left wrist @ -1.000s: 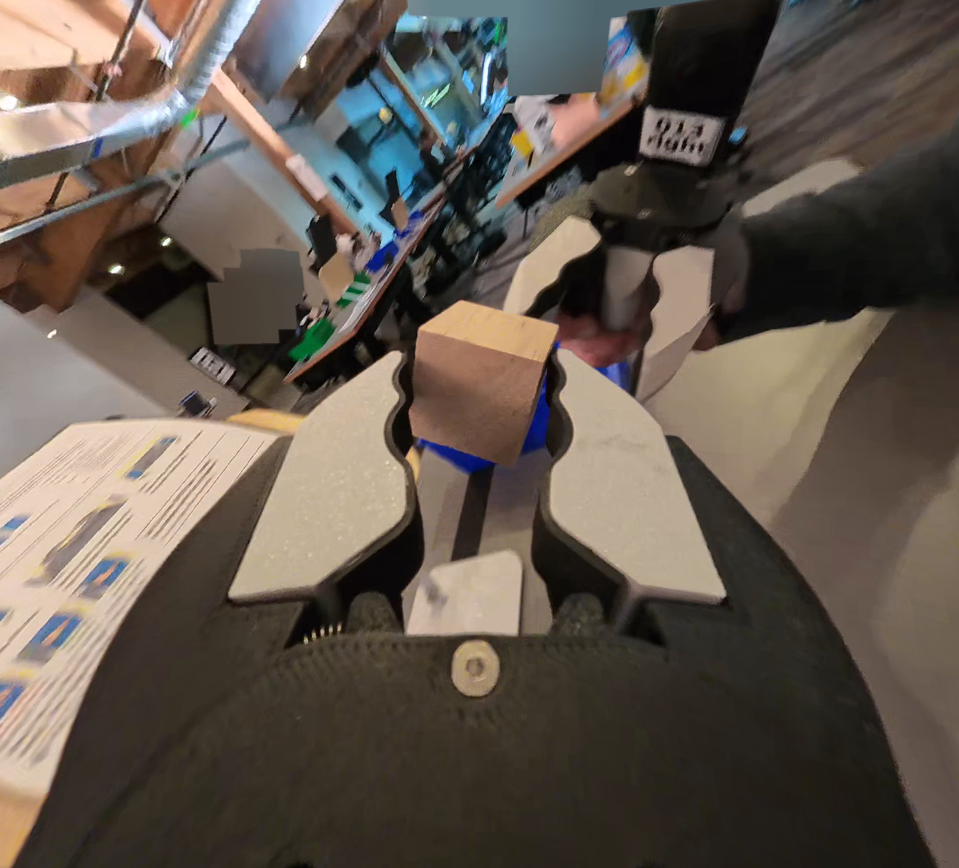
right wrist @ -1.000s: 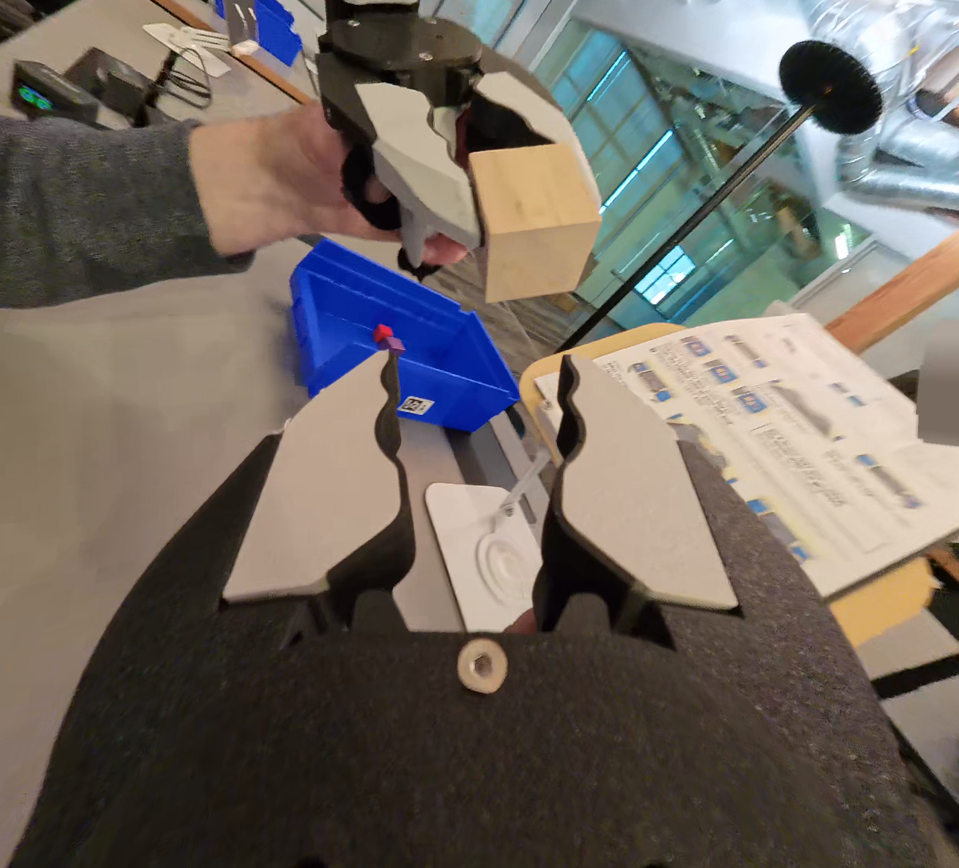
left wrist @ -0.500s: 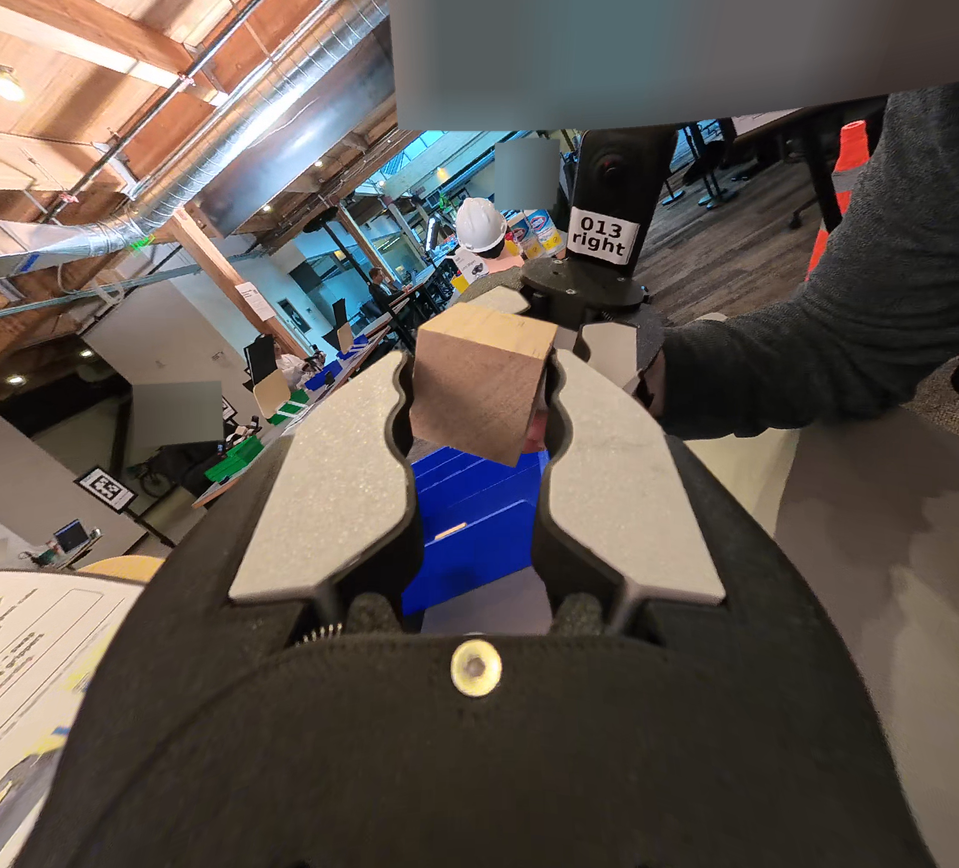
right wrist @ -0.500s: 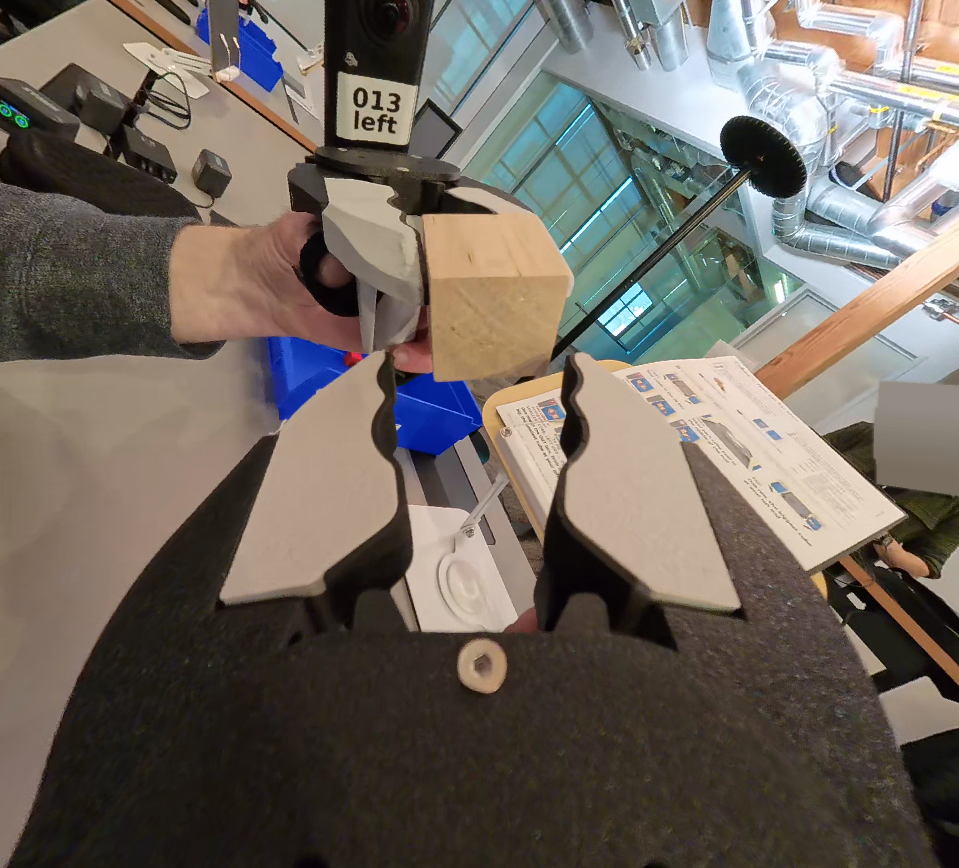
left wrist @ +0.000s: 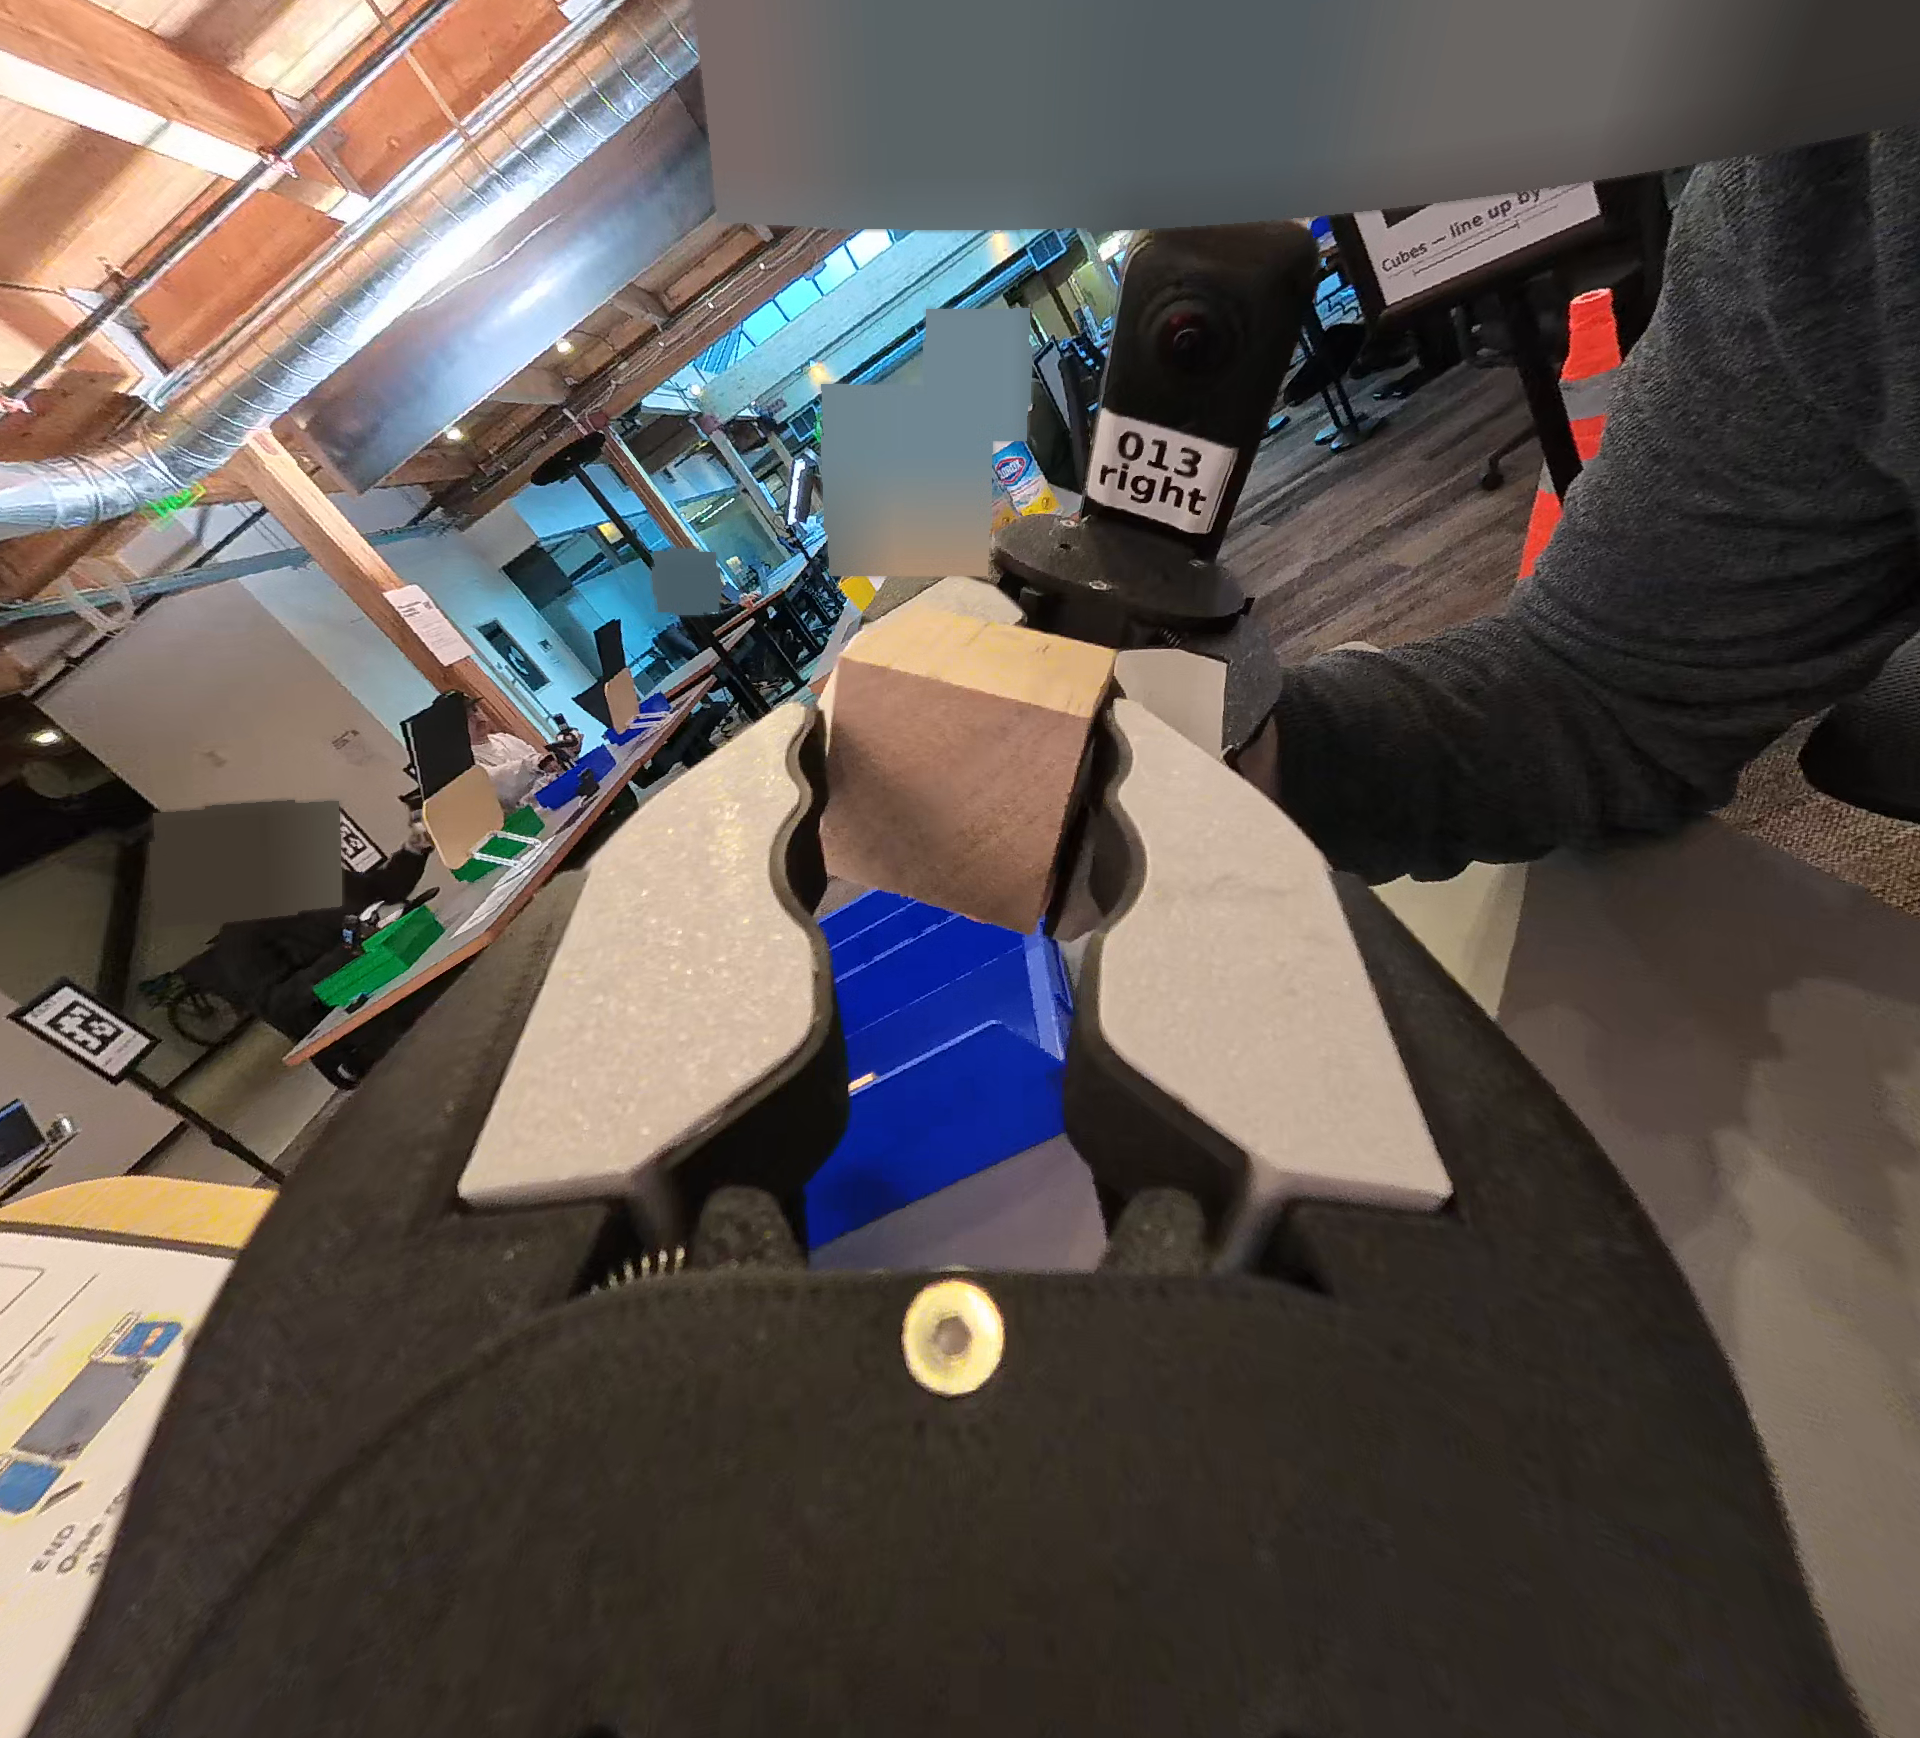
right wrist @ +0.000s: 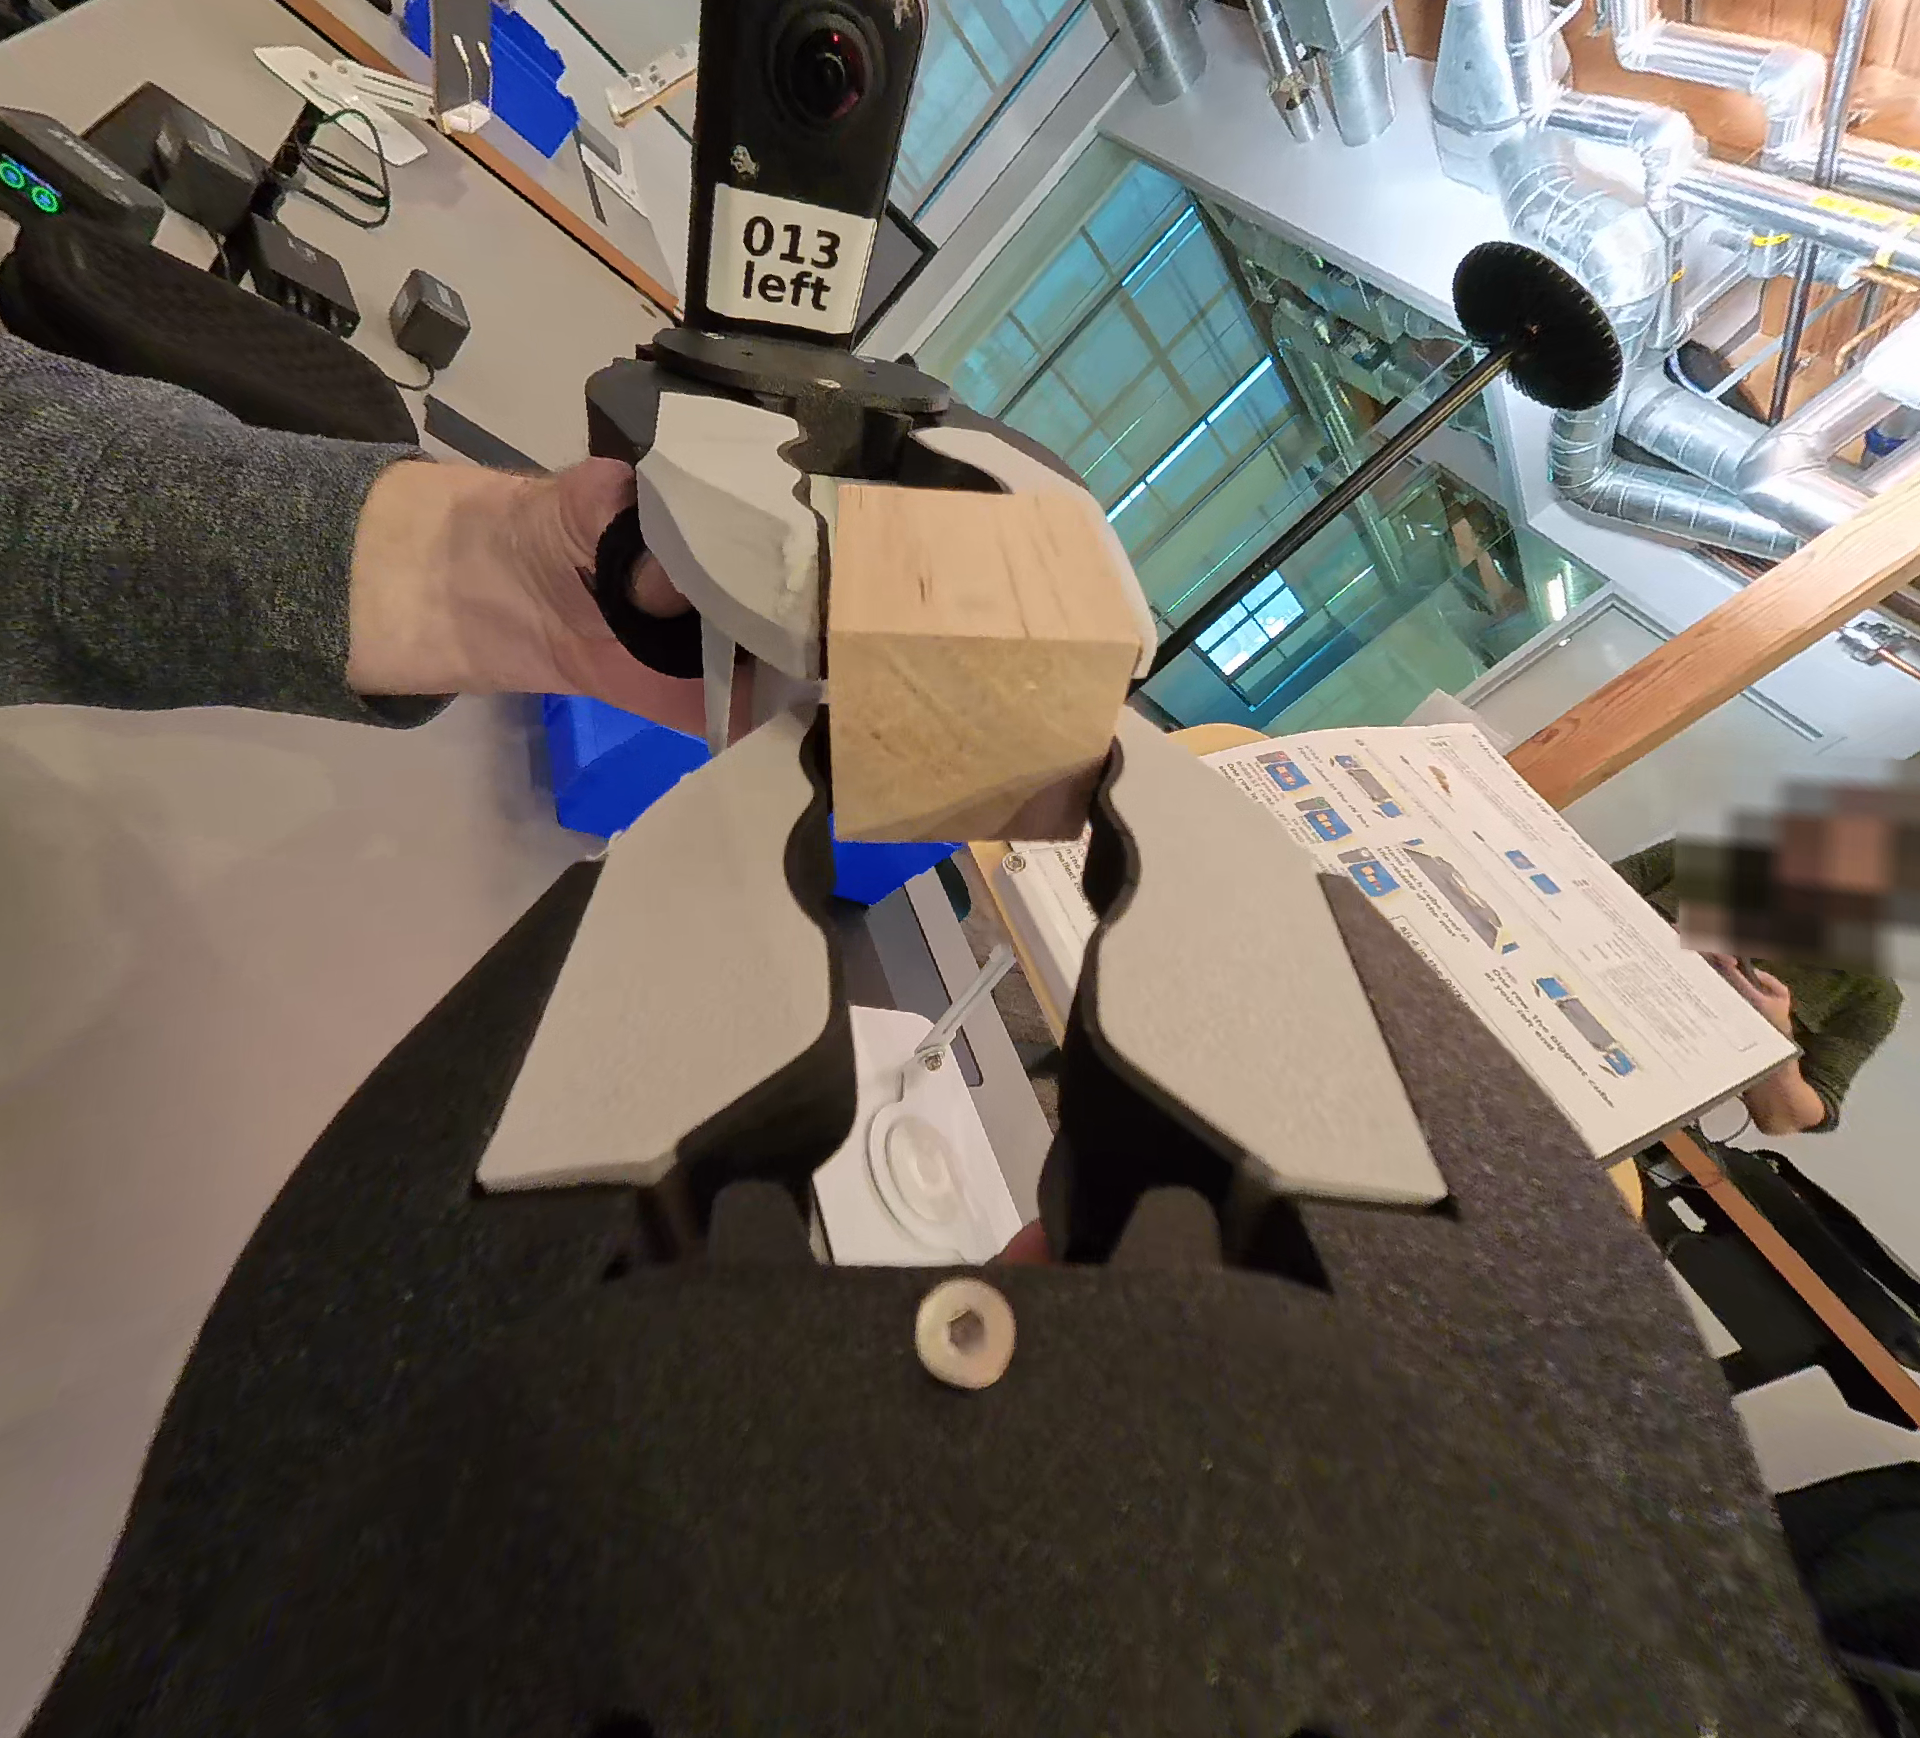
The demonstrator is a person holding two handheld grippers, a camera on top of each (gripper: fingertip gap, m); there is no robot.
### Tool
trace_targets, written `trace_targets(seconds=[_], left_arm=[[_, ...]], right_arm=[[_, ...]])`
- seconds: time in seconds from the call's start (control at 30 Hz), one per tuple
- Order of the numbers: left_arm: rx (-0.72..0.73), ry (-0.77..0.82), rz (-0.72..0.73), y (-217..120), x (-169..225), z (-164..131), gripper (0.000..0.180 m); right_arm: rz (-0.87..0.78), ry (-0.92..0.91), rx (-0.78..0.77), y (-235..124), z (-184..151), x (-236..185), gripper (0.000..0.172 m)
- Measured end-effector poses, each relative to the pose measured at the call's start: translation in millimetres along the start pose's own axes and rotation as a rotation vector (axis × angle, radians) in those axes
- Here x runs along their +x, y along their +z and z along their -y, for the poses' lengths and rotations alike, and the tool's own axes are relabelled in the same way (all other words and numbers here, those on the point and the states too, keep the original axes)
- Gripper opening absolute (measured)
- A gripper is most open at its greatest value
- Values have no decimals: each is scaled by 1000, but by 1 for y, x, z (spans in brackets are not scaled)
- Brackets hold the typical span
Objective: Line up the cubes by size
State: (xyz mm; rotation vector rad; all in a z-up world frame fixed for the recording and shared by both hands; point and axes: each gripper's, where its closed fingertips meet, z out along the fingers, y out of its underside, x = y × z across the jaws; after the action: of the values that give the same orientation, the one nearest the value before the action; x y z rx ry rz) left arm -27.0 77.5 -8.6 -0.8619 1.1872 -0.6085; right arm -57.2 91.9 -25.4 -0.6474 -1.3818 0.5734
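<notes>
A wooden cube (left wrist: 951,805) is held in the air between both grippers. My left gripper (left wrist: 956,753) is shut on it, both pads pressed on its sides. In the right wrist view the same cube (right wrist: 966,649) sits with its lower part between my right gripper's (right wrist: 961,774) fingertips, which touch its left edge and its dark right corner. The left gripper's fingers (right wrist: 727,545) clamp it from behind there. The right gripper's fingers (left wrist: 1174,701) show behind the cube in the left wrist view.
A blue bin (right wrist: 603,774) stands on the grey table (right wrist: 208,961) below the cube; it also shows in the left wrist view (left wrist: 935,1065). A printed instruction sheet (right wrist: 1455,909) lies on a board to the right. Chargers and cables (right wrist: 260,234) lie at the far left.
My right gripper moved up to the cube held by the left gripper and its fingers closed in on the cube's lower part. The left gripper kept its grip throughout.
</notes>
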Motion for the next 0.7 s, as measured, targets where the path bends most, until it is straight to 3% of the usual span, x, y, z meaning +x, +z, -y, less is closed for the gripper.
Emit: trace_targets(seconds=[0.13, 0.23, 0.3, 0.37, 0.4, 0.43, 0.7], left_arm=[[-19, -14, 19, 0, -3, 0, 48], [-13, -18, 59, -9, -11, 10, 59], [-45, 34, 98, -19, -16, 15, 50], [-65, 78, 136, -31, -21, 23, 25], [-69, 104, 173, -37, -26, 29, 6], [-64, 115, 198, -43, -29, 34, 0], [-125, 143, 259, -62, -39, 39, 0]], right_arm=[[5, 15, -16, -1, -1, 2, 44], [-6, 18, -36, -13, -3, 15, 44], [-44, 0, -76, -30, -7, 34, 44], [-47, -2, -148, -52, -18, 50, 45], [-57, -16, -200, -64, -28, 60, 45], [-51, -28, -265, -77, -41, 69, 45], [151, 54, -801, -161, -191, 112, 45]])
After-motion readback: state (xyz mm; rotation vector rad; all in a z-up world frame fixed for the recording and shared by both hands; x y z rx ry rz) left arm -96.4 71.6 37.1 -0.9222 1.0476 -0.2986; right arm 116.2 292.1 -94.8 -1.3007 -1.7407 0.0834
